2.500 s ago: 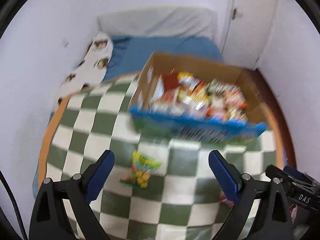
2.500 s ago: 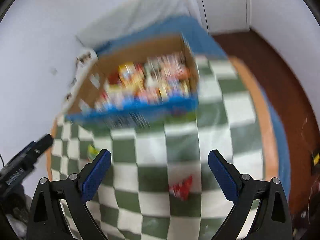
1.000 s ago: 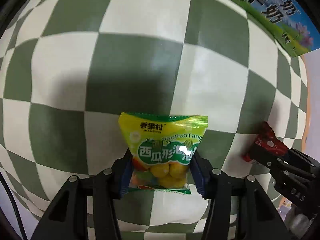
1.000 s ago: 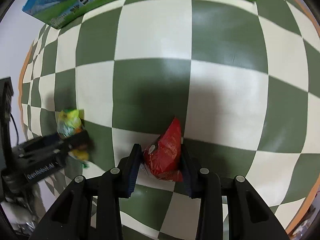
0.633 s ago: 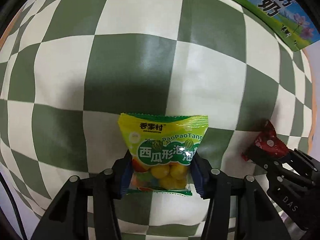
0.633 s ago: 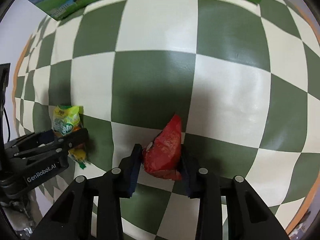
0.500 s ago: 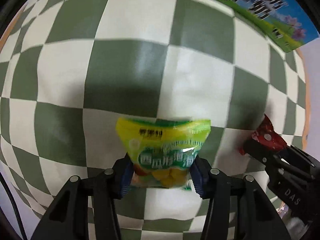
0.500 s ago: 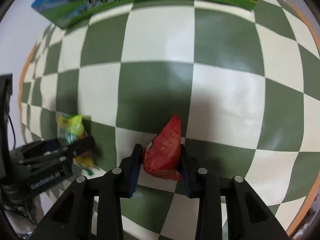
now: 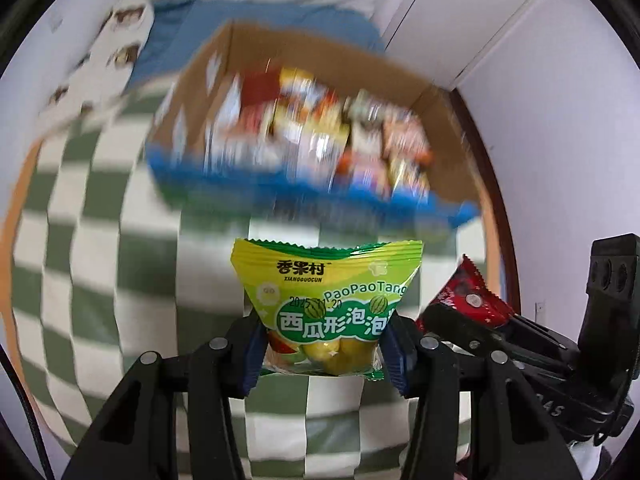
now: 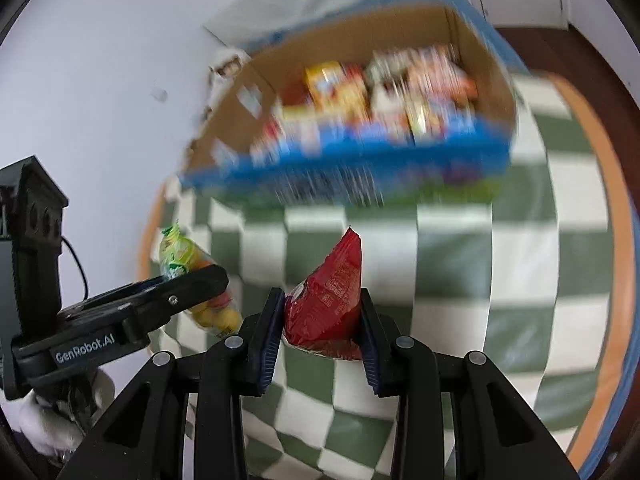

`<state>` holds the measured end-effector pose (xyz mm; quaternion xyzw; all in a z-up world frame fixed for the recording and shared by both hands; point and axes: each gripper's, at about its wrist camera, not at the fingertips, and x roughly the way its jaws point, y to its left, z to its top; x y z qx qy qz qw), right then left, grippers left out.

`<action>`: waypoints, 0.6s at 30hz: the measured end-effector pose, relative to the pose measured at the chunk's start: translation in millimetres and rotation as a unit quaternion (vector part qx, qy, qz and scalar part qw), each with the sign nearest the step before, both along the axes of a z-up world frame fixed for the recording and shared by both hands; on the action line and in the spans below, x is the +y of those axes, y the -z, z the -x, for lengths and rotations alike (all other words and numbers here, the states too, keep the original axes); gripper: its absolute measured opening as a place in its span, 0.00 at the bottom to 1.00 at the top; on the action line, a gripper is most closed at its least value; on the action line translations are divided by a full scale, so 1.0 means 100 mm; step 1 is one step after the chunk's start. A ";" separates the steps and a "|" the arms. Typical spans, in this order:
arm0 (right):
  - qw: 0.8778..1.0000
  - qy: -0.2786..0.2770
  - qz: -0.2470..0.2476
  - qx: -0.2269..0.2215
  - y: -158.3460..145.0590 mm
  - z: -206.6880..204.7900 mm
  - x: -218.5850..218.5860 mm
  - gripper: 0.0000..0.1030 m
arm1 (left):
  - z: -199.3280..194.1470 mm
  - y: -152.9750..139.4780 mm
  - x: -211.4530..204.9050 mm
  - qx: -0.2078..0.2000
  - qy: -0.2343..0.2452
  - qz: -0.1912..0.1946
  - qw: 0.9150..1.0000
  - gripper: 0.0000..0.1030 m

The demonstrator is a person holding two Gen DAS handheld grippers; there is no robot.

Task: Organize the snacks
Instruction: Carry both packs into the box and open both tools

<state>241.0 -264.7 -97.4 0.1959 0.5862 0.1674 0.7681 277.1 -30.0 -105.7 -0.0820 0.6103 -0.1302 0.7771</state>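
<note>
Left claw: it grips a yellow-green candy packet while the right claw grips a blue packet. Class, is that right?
Not quite. The right claw grips a red packet, not blue, as the right wrist view shows. The left claw does grip the yellow-green candy packet.

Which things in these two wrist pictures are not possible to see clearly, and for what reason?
- Snacks inside the cardboard box: motion blur in both views, so no packet can be read.
- Print on the box's blue front: smeared in both views.
- Red packet: lower part covered by the right tongs; its small text is unreadable.
- Yellow-green candy bag: in the left wrist view its bottom corners sit behind the pads of the left tongs.
</note>
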 end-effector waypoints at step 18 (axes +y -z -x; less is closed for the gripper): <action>0.993 -0.022 0.084 0.079 0.40 -1.52 -0.15 0.53 | -1.48 0.64 0.27 0.073 -0.014 -0.121 0.990 0.61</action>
